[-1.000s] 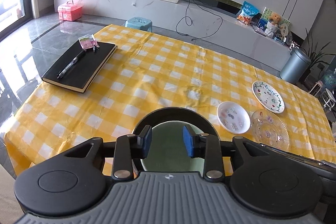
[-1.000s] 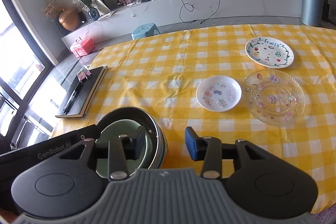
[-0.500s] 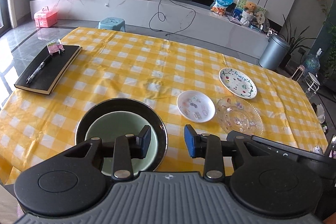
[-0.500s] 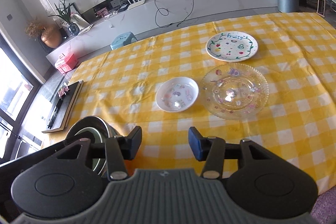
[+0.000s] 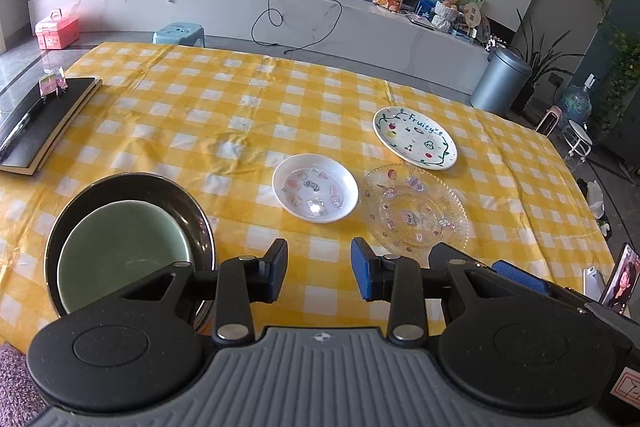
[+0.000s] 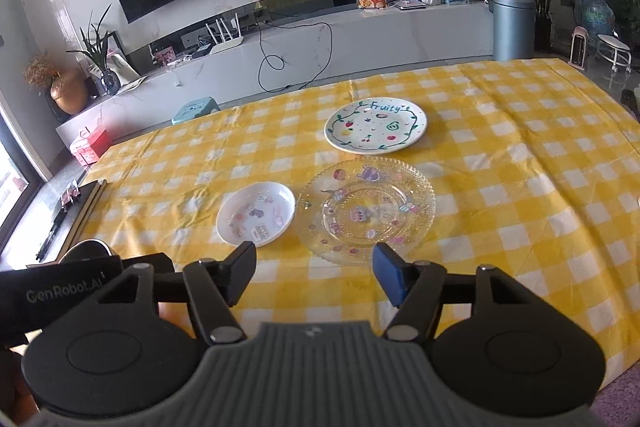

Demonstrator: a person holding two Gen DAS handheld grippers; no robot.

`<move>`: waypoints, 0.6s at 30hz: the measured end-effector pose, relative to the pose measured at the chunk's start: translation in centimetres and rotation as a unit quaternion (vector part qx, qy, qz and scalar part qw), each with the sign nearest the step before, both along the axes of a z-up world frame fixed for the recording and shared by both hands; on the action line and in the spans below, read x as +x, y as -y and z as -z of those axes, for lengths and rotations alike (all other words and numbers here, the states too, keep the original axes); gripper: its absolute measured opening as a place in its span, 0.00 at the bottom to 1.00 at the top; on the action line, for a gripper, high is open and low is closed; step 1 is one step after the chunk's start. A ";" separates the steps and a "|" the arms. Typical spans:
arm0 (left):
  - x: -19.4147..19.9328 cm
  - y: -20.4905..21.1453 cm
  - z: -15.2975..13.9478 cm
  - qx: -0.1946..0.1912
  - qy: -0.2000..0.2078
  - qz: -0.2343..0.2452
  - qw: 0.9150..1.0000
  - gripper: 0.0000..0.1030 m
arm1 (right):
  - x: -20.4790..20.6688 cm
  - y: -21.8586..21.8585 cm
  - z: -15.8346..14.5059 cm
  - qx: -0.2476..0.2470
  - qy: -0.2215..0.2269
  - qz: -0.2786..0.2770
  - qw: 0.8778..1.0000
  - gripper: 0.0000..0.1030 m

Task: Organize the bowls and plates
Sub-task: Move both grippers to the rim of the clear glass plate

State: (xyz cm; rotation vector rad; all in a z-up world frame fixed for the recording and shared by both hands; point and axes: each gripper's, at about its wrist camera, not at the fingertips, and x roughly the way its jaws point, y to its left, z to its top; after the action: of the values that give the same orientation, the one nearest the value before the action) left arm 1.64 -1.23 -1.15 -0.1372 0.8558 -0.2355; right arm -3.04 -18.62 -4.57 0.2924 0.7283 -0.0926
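I count three plates [image 6: 375, 125], [image 6: 366, 209], [image 6: 256, 213] and one green bowl [image 5: 120, 255] nested in one black bowl [image 5: 168, 195]. My left gripper [image 5: 319, 275] stands part open, empty; my right gripper [image 6: 315, 278] is opening, empty.

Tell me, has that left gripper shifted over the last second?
Yes. The left gripper has drawn back and rightward from the black bowl: its fingers framed that bowl before, and now it lies left of them.
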 end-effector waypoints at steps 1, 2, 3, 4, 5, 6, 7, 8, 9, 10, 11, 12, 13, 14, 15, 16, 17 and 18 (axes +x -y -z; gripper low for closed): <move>0.1 0.2 0.1 0.000 0.000 0.000 1.000 0.39 | 0.2 0.4 0.3 0.003 -0.003 0.008 1.000 0.65; 0.3 0.3 0.3 -0.001 0.001 -0.001 1.000 0.39 | 0.3 0.9 0.5 0.007 -0.003 0.013 1.000 0.66; 0.5 0.5 0.6 -0.002 0.002 -0.003 1.000 0.39 | 0.4 1.3 0.8 0.012 -0.004 0.017 1.000 0.66; 0.7 0.6 0.8 -0.003 0.001 -0.006 1.000 0.39 | 0.5 1.7 1.1 0.015 -0.006 0.021 1.000 0.66; 1.0 0.8 1.1 -0.005 0.000 -0.009 1.000 0.40 | 0.6 2.1 1.3 0.018 -0.009 0.024 1.000 0.66; 1.1 1.0 1.4 -0.008 -0.001 -0.009 1.000 0.40 | 0.7 2.4 1.6 0.020 -0.009 0.026 0.999 0.66; 1.3 1.1 1.7 -0.011 -0.002 -0.008 1.000 0.40 | 0.8 2.8 1.9 0.024 -0.009 0.026 0.999 0.66; 1.5 1.3 2.0 -0.014 -0.004 -0.007 1.000 0.40 | 0.9 3.2 2.2 0.029 -0.008 0.022 0.999 0.66; 1.6 1.5 2.2 -0.015 -0.003 -0.005 1.000 0.40 | 1.0 3.5 2.4 0.035 -0.007 0.018 0.999 0.66; 1.8 1.7 2.5 -0.017 -0.003 -0.003 1.000 0.40 | 1.2 3.9 2.8 0.045 -0.006 0.014 0.999 0.66; 2.0 1.9 2.7 -0.017 -0.003 -0.001 1.000 0.40 | 1.4 4.2 3.1 0.052 -0.008 0.014 0.999 0.65; 2.3 2.1 3.0 -0.018 -0.004 0.000 1.000 0.40 | 1.6 4.5 3.3 0.056 -0.011 0.017 0.998 0.64; 2.5 2.3 3.2 -0.020 -0.006 0.000 1.000 0.40 | 1.8 4.8 3.6 0.060 -0.015 0.020 0.998 0.63; 2.9 2.4 3.4 -0.021 -0.008 0.000 1.000 0.40 | 2.0 5.1 3.8 0.061 -0.018 0.021 0.998 0.59; 3.2 2.5 3.7 -0.023 -0.010 -0.001 1.000 0.39 | 2.2 5.3 4.0 0.062 -0.020 0.021 0.998 0.56; 3.5 2.6 3.9 -0.026 -0.011 0.000 1.000 0.40 | 2.5 5.5 4.2 0.062 -0.022 0.021 0.998 0.54; 3.8 2.8 4.1 -0.030 -0.014 0.000 0.999 0.40 | 2.7 5.6 4.4 0.061 -0.022 0.022 0.998 0.51; 4.2 2.9 4.4 -0.034 -0.017 0.002 0.999 0.39 | 2.9 5.7 4.5 0.061 -0.024 0.023 0.998 0.48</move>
State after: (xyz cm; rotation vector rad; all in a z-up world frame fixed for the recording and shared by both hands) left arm 5.80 -4.18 -5.52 -0.2045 0.8818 -0.2669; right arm -0.15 -24.34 -9.09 0.4245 0.7759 -0.0996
